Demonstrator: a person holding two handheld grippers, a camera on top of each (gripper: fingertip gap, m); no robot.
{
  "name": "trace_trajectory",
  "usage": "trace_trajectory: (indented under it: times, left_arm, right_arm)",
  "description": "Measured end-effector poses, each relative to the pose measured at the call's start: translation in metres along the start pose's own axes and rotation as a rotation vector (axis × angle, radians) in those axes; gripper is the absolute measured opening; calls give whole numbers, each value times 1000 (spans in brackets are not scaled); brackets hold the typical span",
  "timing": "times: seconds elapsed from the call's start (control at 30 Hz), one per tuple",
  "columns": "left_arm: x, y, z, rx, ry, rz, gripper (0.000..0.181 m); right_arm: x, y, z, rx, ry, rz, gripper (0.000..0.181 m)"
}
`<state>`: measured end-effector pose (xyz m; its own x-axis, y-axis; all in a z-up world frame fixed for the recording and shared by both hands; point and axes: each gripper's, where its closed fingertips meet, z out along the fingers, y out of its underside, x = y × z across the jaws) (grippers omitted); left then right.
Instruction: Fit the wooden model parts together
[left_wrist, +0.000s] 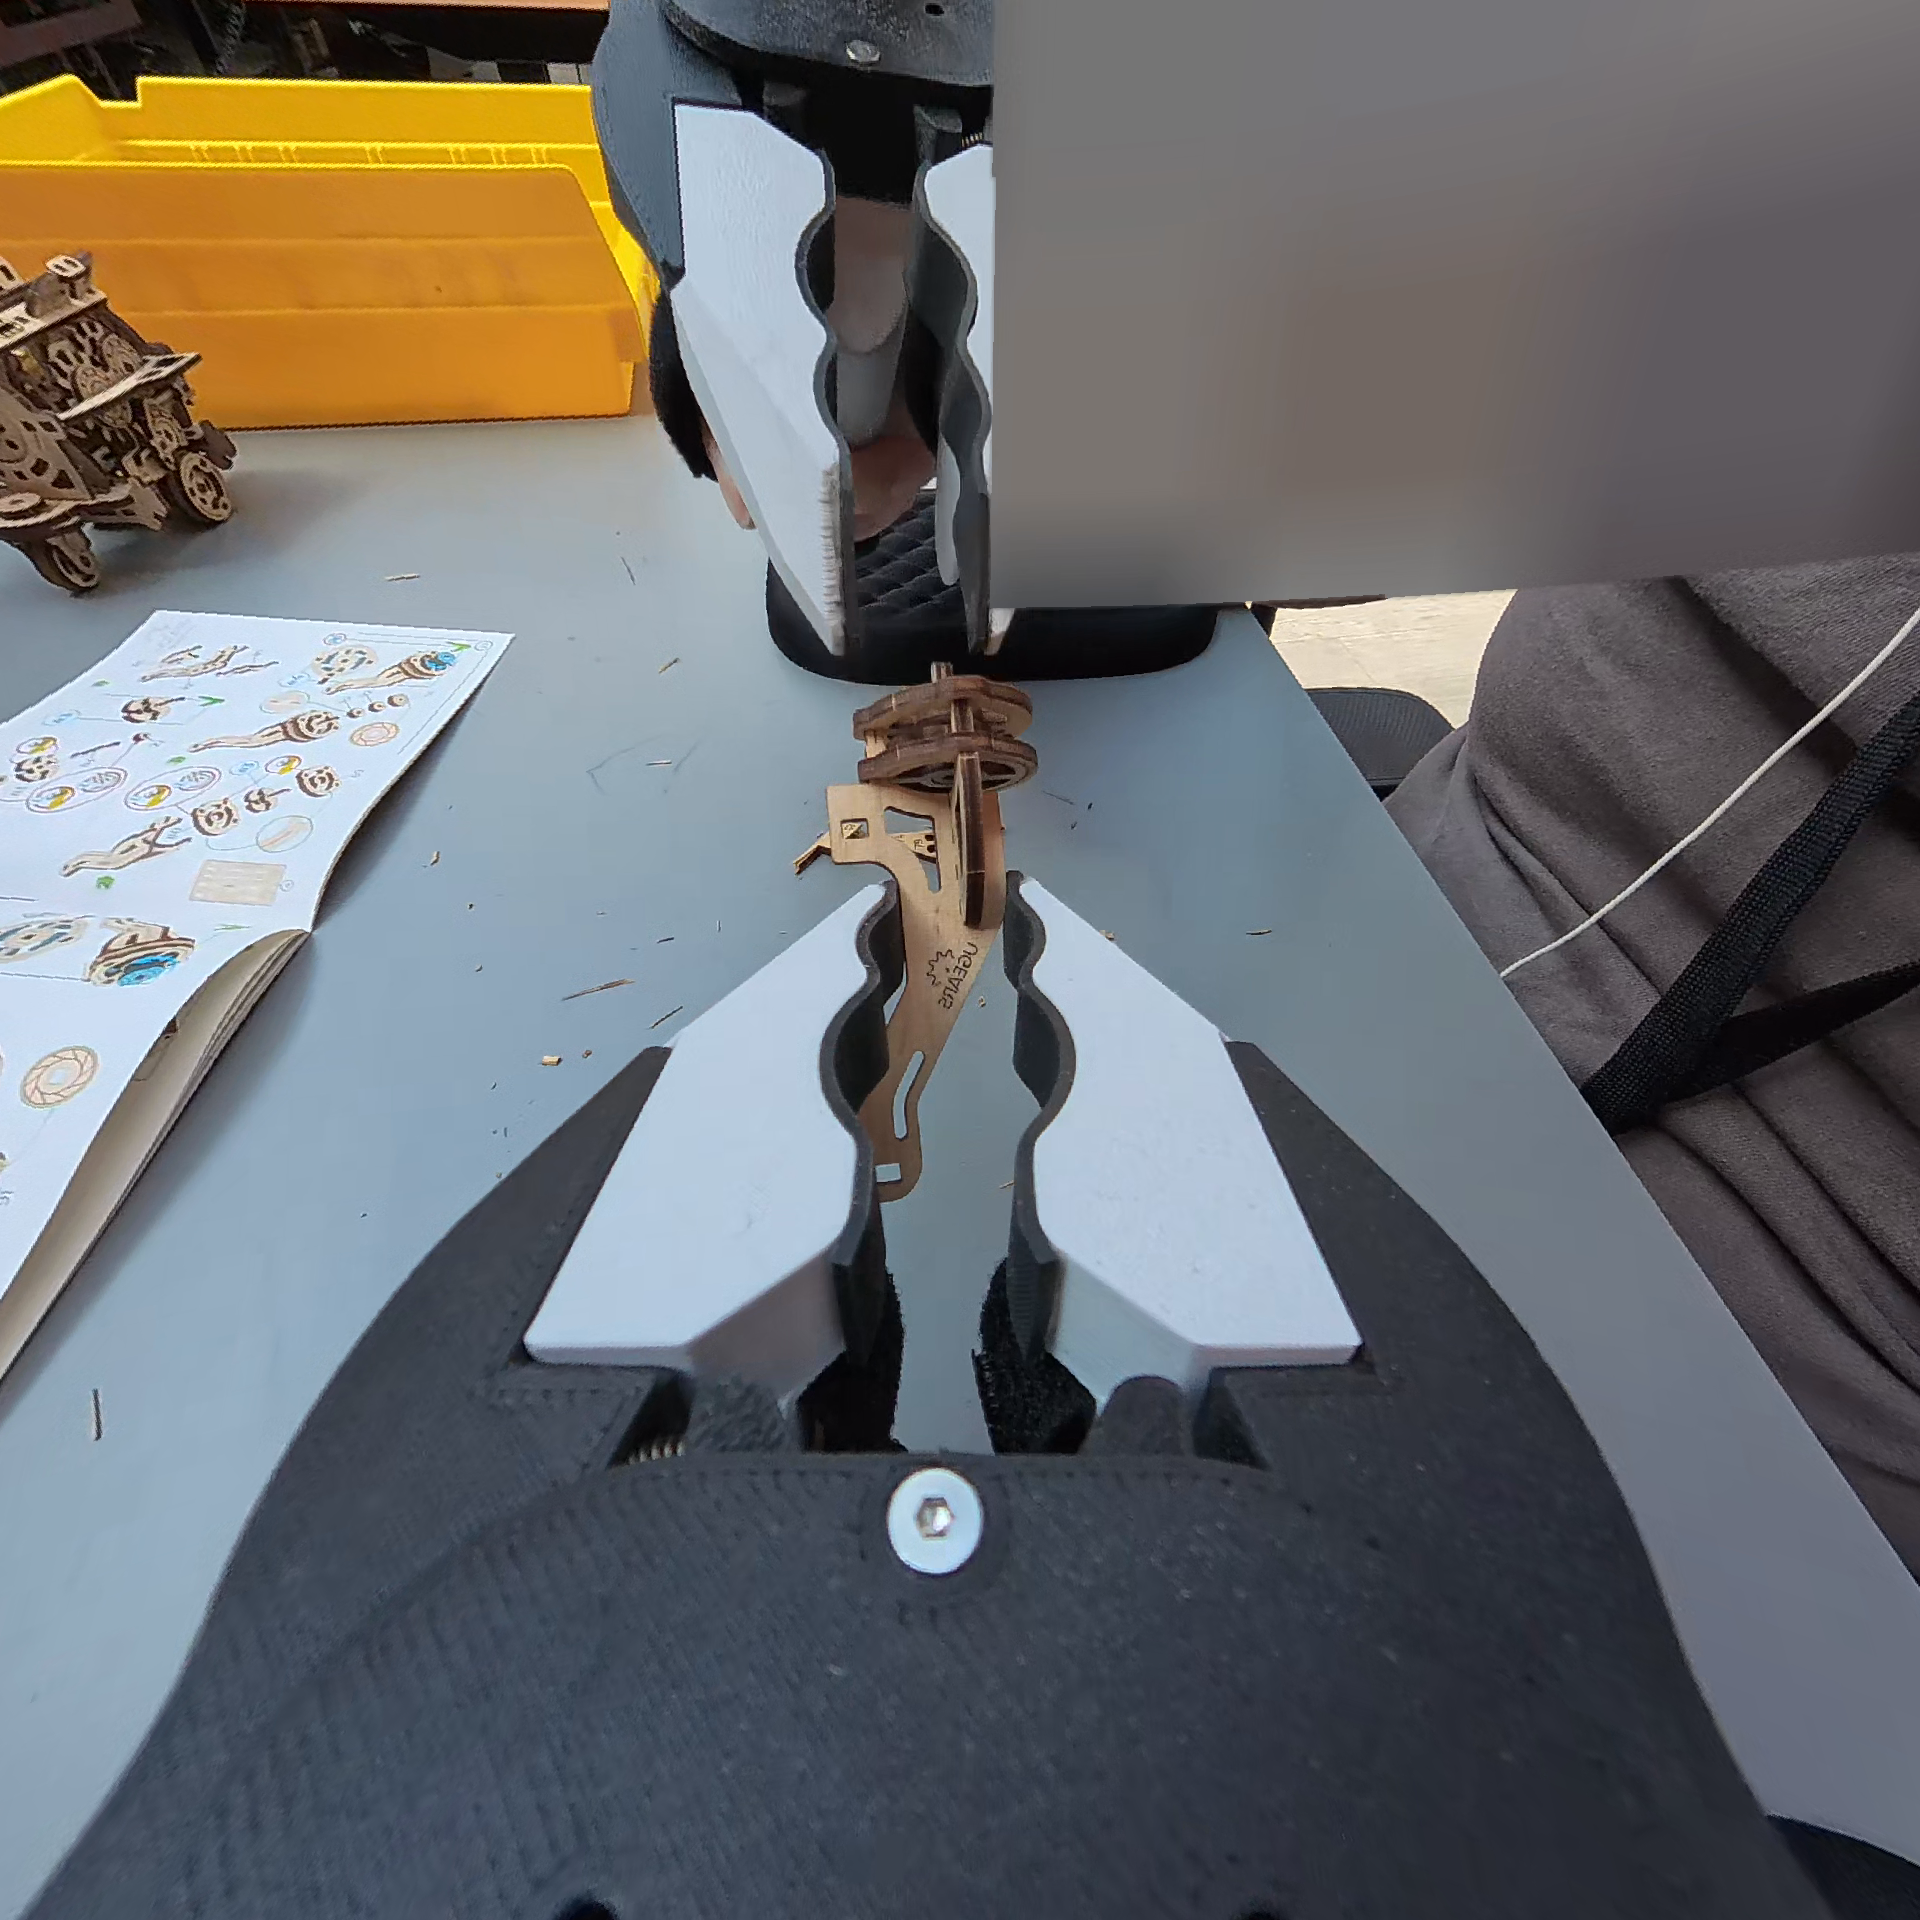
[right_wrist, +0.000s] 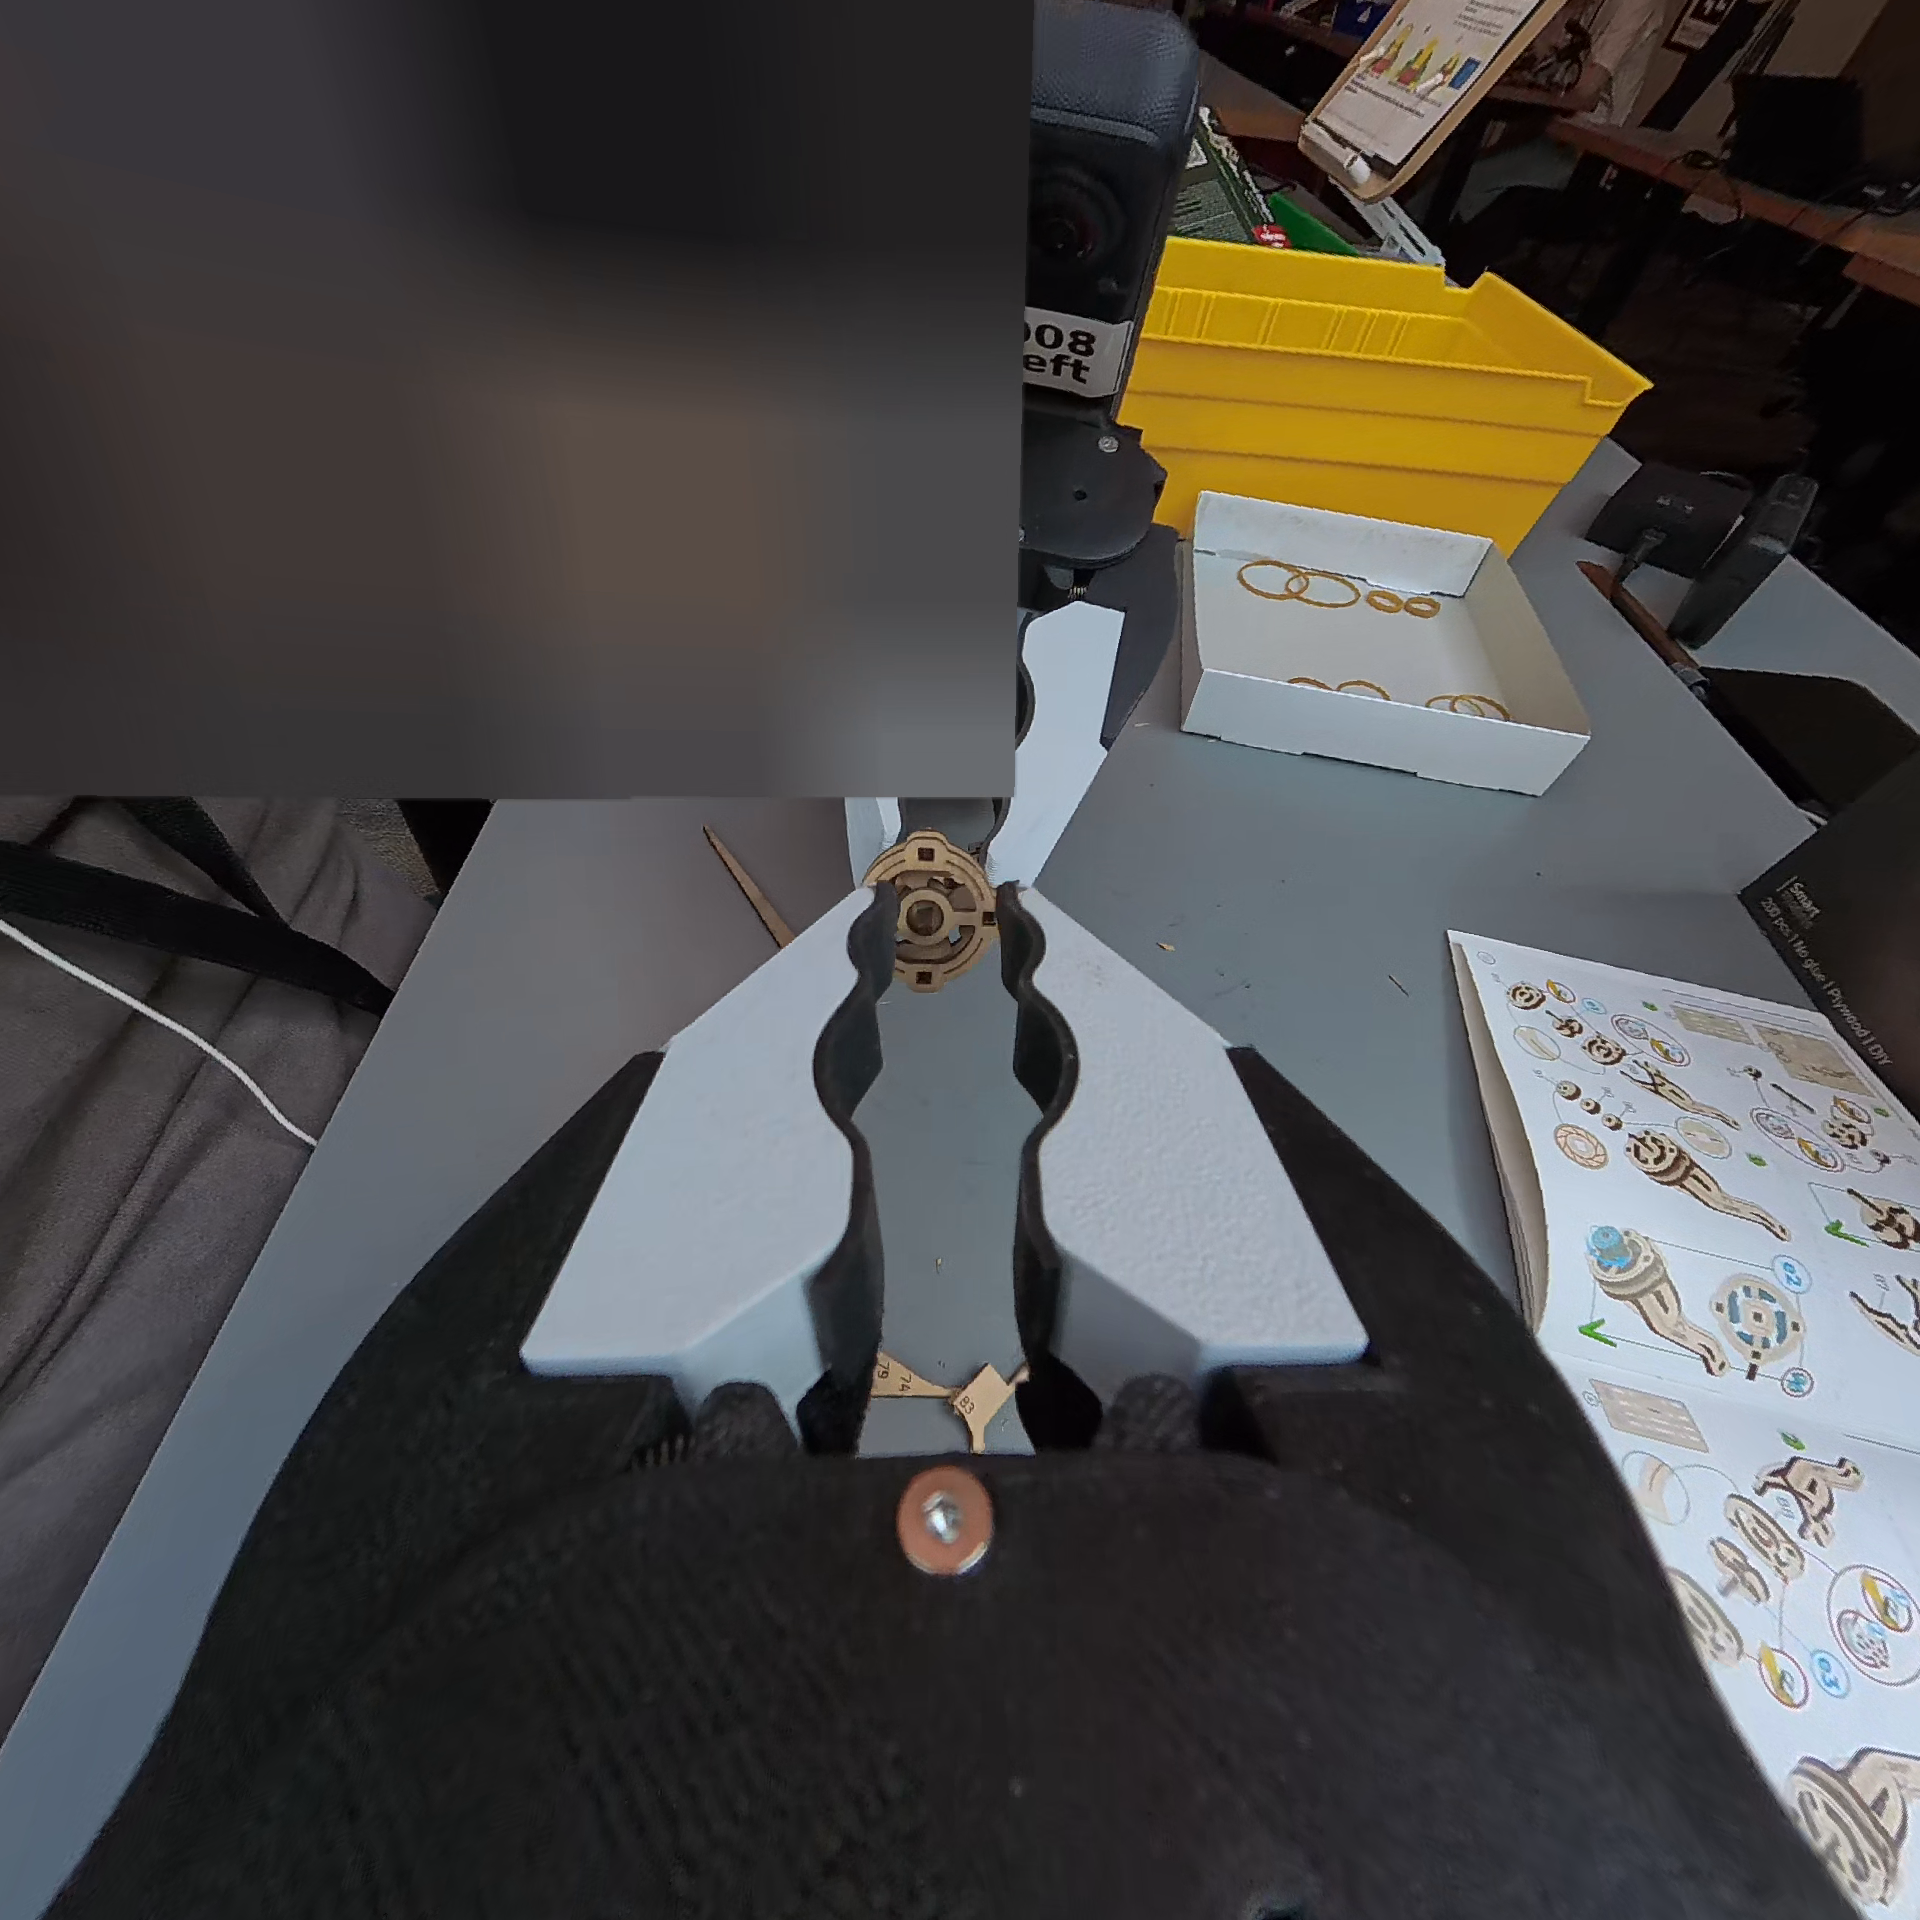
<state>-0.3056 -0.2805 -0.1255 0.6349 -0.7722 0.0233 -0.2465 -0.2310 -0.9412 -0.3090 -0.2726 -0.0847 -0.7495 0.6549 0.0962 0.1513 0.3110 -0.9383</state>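
My left gripper (left_wrist: 953, 894) is shut on a flat wooden arm (left_wrist: 935, 997) and holds it tilted above the grey table (left_wrist: 520, 1143). A round wooden hub (left_wrist: 948, 732) of stacked discs sits on the arm's far end. My right gripper (right_wrist: 940, 904) is partly open, its tips level with the hub (right_wrist: 928, 914) on either side and the hub just beyond them. In the left wrist view the right gripper (left_wrist: 904, 629) points at the hub's pin, a small gap away. The left gripper's white fingers (right_wrist: 1060, 707) show behind the hub.
An open instruction booklet (left_wrist: 208, 831) (right_wrist: 1714, 1247) lies on the table. A yellow bin (left_wrist: 312, 260) (right_wrist: 1351, 395) and a built wooden model (left_wrist: 94, 416) stand at the back. A white tray (right_wrist: 1538, 717) holds rubber bands. Small wooden scraps (right_wrist: 935, 1387) lie under my right gripper. A person in grey clothes (left_wrist: 1662, 935) sits at the table's edge. There is about 4 centimetres between the tips of the two grippers.
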Motion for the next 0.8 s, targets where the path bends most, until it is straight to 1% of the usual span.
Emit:
trace_trajectory:
  times: [0.1,0.17,0.2,0.27,0.47,0.53,0.57,0.63,0.8]
  left_arm:
    - [0,-1,0,3,2,0,17]
    - [1,-4,-1,19,3,1,17]
    - [1,-1,-1,-4,1,3,17]
    - [0,1,0,-9,-2,6,17]
    - [1,-1,0,1,5,-5,17]
    - [1,-5,0,21,10,-13,17]
    - [2,-3,-1,11,14,-11,17]
    - [0,2,1,-13,1,-5,17]
    - [3,0,3,-7,14,-11,17]
  right_arm:
    - [2,-3,-5,11,13,-6,18]
    - [-1,2,1,-12,-7,4,17]
    - [-2,7,6,-37,-17,6,18]
    - [-4,8,7,-38,-27,7,18]
    - [2,-3,-7,12,17,-14,17]
    - [-1,-3,-2,10,6,-16,14]
    - [-3,4,4,-26,-12,-15,15]
    - [-4,7,8,-42,-17,-10,16]
    - [-1,0,-2,-16,11,-24,18]
